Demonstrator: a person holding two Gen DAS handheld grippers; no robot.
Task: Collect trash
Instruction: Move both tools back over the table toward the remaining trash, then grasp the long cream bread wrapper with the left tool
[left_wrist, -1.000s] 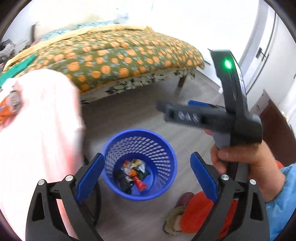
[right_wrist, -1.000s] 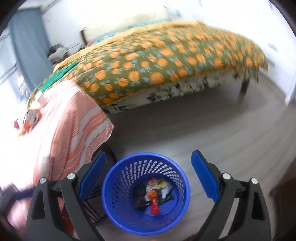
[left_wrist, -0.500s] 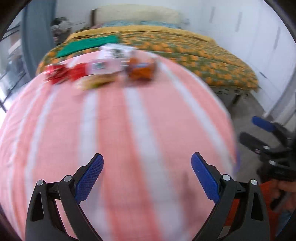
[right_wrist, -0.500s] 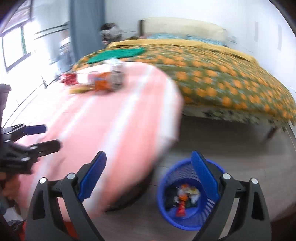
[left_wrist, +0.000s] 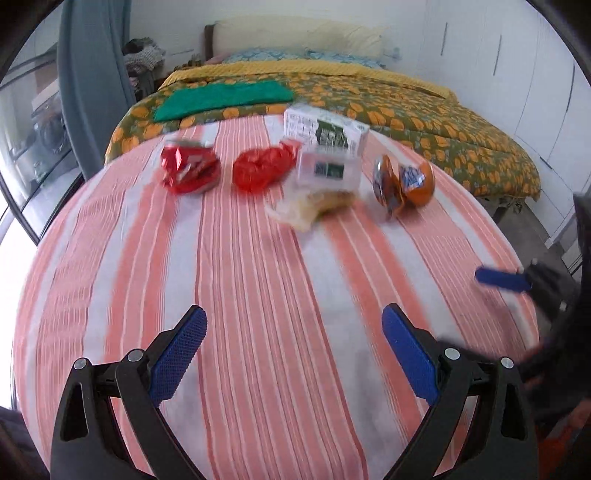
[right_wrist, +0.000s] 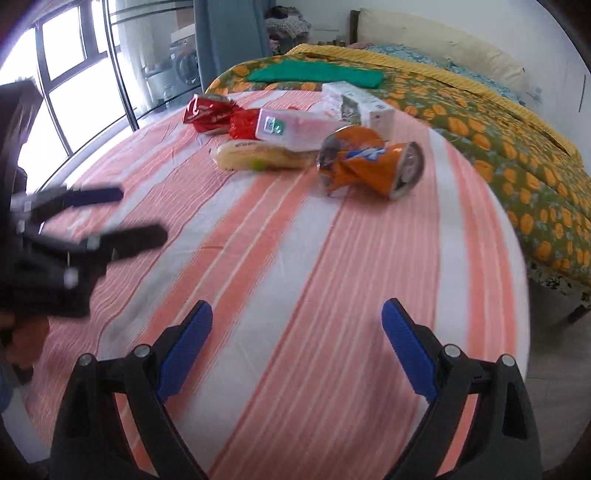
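Plainly, from the left wrist view, the left tongs (left_wrist: 291, 349) stand released with nothing between the blue pads, low in the frame over bare striped cloth. All the trash lies ahead in a row across the upper middle: a crumpled red wrapper (left_wrist: 190, 168) at the left, a red plastic bag (left_wrist: 262, 168) beside it, a clear plastic box (left_wrist: 328, 171) under a white carton (left_wrist: 325, 129), a yellowish packet (left_wrist: 314, 208) nearest of all, and a crushed orange can (left_wrist: 402, 184) at the right. The right tongs (left_wrist: 517, 284) show blurred at the right edge; whether they are spread cannot be told from here.

From the right wrist view, the right tongs (right_wrist: 295, 349) are likewise released and empty. The orange can (right_wrist: 369, 164) lies straight ahead, slightly right of centre, its long axis running across the frame, so it is probably this hand's nearest pick. The yellowish packet (right_wrist: 266, 158) lies left of it, also crosswise, touching the can's end. The left tongs (right_wrist: 107, 214), blurred at the left edge, appear parted.

The desk (right_wrist: 332, 277) wears a pink-and-white striped cloth, soft and slightly ridged. Behind it stands a bed (right_wrist: 498, 125) with an orange-patterned cover and a folded green cloth (right_wrist: 317, 75); windows fill the upper left.
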